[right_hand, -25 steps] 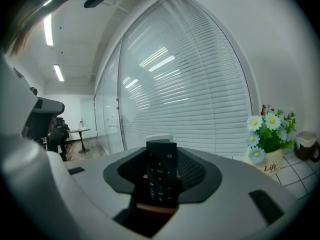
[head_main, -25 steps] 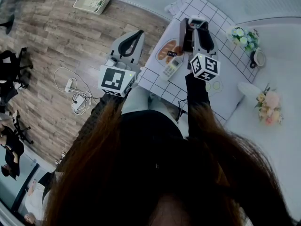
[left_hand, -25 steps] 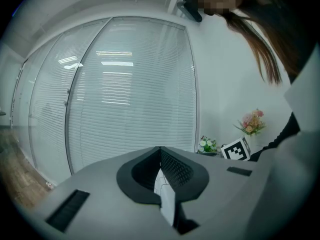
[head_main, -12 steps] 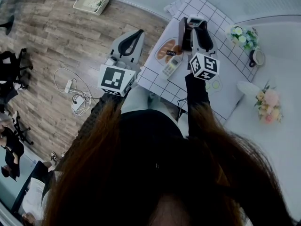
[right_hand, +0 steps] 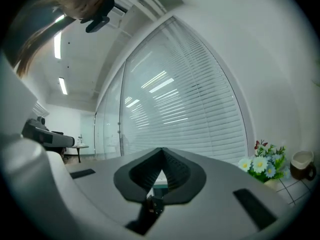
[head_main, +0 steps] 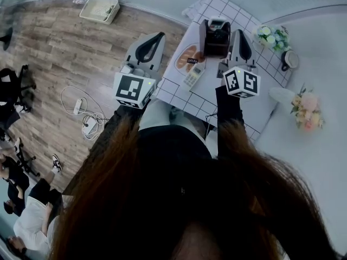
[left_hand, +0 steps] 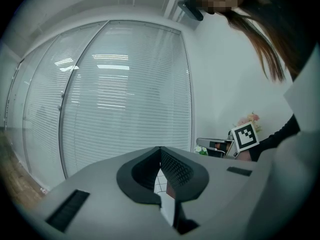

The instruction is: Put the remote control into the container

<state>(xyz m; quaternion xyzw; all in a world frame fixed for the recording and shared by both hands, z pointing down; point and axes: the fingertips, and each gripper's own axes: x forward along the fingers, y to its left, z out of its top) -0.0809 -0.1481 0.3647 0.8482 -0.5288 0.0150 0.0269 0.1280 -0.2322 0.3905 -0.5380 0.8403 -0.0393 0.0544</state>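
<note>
Lying flat, remote control (head_main: 193,76) lengthwise toward container (head_main: 216,37); left hand-held gripper (left_hand: 160,149) and right hand-held gripper (right_hand: 161,150) pressed together.

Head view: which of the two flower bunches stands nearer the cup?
The white-and-blue bunch, right beside the cup; the pink bunch stands farther off.

Long brown hair (head_main: 179,210); black sleeves (head_main: 227,106); grey hand-held grippers (head_main: 161,36) (head_main: 239,32).

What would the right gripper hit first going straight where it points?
Probably nothing near: the right gripper, jaws just closed empty, points level at the distant blinds; the flowers sit off to its right.
</note>
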